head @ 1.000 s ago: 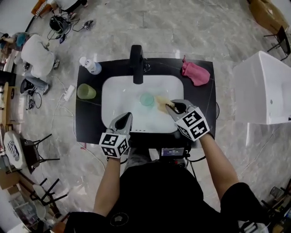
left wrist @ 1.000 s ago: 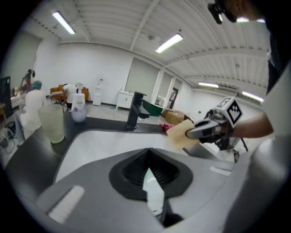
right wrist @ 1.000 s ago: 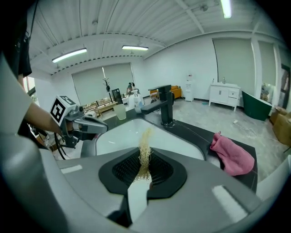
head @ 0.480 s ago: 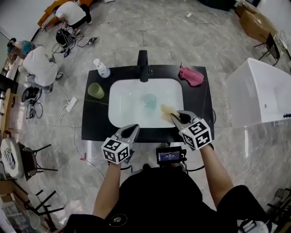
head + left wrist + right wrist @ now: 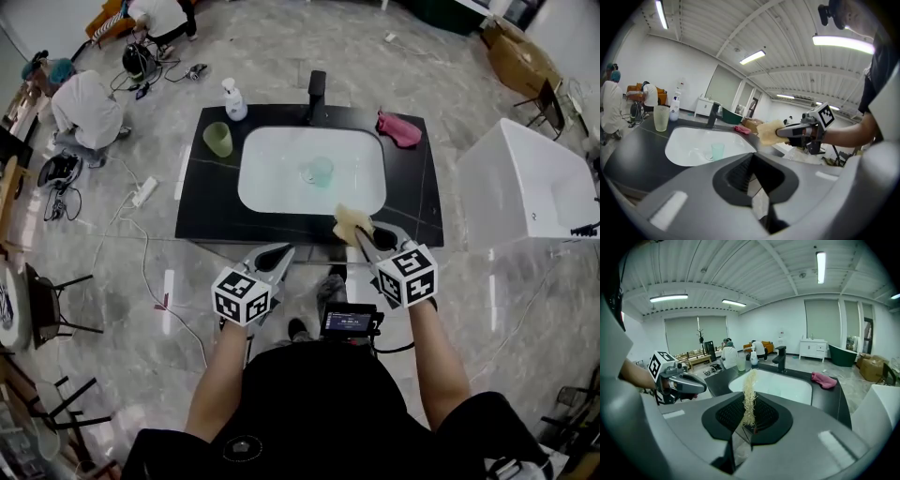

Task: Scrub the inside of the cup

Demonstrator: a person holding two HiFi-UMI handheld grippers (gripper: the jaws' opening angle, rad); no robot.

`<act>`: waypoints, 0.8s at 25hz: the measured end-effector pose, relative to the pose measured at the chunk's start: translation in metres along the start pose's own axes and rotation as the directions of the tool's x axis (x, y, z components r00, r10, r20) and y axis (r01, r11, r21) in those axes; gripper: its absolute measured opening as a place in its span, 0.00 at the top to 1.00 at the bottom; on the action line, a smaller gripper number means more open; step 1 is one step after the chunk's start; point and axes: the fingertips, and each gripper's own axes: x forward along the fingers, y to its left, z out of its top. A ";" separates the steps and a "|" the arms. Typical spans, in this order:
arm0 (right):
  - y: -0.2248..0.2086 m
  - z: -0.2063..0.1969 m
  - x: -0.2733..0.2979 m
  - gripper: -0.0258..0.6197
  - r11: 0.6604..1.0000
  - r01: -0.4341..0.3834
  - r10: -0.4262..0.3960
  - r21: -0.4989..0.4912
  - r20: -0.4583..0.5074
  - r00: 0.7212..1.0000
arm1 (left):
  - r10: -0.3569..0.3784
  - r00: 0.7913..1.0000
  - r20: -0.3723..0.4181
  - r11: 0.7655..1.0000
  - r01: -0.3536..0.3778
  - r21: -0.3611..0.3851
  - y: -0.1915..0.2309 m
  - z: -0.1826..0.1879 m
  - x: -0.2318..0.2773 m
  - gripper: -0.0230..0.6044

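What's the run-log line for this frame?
left tool: shut, empty | right tool: shut on scrub pad | cup: upright in sink

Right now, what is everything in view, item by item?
basin: one, white, set in the counter.
counter: one, black, around the basin.
faucet: one, black, behind the basin.
teal cup: one, pale teal, upright in the basin.
green cup: one, green, counter left of the basin.
soap bottle: one, white, counter's far left corner.
cloth: one, pink, counter's far right corner.
tub: one, white, floor right of the counter.
people: at least two, white tops, floor far left.
sponge: one, yellow, gripped in the right tongs.
left tongs: one, grey, shut and empty, before the counter.
right tongs: one, grey, shut on the sponge.
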 end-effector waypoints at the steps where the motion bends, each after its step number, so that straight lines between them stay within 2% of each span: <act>1: 0.004 -0.001 -0.005 0.89 1.000 0.010 -0.010 0.001 0.002 1.000 | 0.002 1.000 0.000 1.000 -0.002 0.001 -0.004 -0.003 -0.004 0.96; 9: 0.016 -0.007 -0.029 0.89 0.997 0.076 -0.076 0.011 0.021 0.997 | 0.026 1.000 0.015 1.000 -0.026 0.016 -0.017 -0.006 -0.019 0.96; 15: 0.023 -0.019 -0.038 0.89 0.995 0.102 -0.102 0.015 0.007 0.995 | 0.069 0.996 -0.057 0.987 -0.060 0.146 -0.017 -0.017 -0.025 0.96; 20: 0.005 -0.014 -0.044 0.89 0.994 0.102 -0.103 0.038 0.021 0.994 | 0.054 0.998 -0.042 0.988 -0.048 0.144 -0.025 -0.006 -0.014 0.96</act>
